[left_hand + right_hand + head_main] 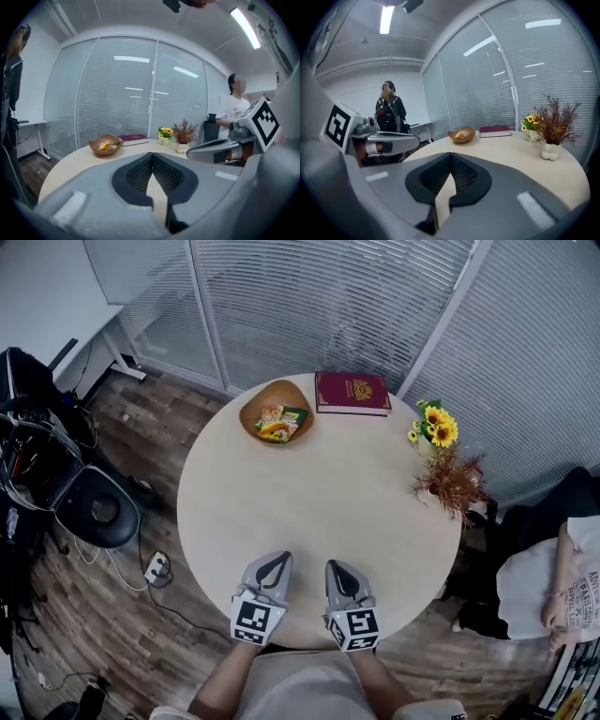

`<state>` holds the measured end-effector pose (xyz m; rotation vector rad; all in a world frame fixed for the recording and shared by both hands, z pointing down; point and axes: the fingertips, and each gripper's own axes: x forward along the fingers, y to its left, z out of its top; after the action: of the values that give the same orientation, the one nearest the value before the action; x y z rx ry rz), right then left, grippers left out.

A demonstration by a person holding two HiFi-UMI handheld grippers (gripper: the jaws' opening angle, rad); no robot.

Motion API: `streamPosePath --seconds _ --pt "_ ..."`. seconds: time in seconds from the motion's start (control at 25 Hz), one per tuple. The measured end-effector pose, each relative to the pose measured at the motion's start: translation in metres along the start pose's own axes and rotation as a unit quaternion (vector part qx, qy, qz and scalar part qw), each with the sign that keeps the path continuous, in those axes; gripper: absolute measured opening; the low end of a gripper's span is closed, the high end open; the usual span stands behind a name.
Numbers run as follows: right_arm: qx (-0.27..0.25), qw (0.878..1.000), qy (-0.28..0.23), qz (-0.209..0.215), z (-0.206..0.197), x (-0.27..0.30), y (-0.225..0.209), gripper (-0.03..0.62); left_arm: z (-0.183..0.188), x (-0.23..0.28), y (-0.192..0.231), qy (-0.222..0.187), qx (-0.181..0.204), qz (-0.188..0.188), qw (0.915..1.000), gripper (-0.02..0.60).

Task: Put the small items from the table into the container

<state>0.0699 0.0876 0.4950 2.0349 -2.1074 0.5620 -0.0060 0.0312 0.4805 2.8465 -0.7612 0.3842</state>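
Note:
A brown wooden bowl (276, 412) sits at the far side of the round pale table (319, 502), with several small colourful packets (279, 422) inside it. The same bowl (106, 144) shows in the left gripper view and the bowl (461, 135) in the right gripper view, far ahead. Both grippers hover side by side over the table's near edge. My left gripper (277, 563) is shut, its pads meeting with nothing between them. My right gripper (337, 570) is shut and empty too. No loose small item shows on the tabletop.
A dark red book (352, 393) lies beside the bowl. A pot of sunflowers (433, 426) and a white vase of dried brown twigs (450, 482) stand at the table's right edge. A black chair (98, 507) is at the left; a person (553, 582) sits at the right.

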Motion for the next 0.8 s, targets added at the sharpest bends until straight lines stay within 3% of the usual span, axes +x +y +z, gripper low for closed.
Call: streamPosePath --seconds 0.28,0.8 --pt "-0.002 1.000 -0.001 0.000 -0.010 -0.025 0.000 0.002 -0.026 -0.005 -0.024 0.025 -0.001 -0.012 0.9996 -0.005" --pt "-0.004 1.000 0.000 0.021 -0.003 -0.030 0.007 0.002 -0.017 -0.002 -0.042 0.020 -0.003 -0.017 0.9996 -0.005"
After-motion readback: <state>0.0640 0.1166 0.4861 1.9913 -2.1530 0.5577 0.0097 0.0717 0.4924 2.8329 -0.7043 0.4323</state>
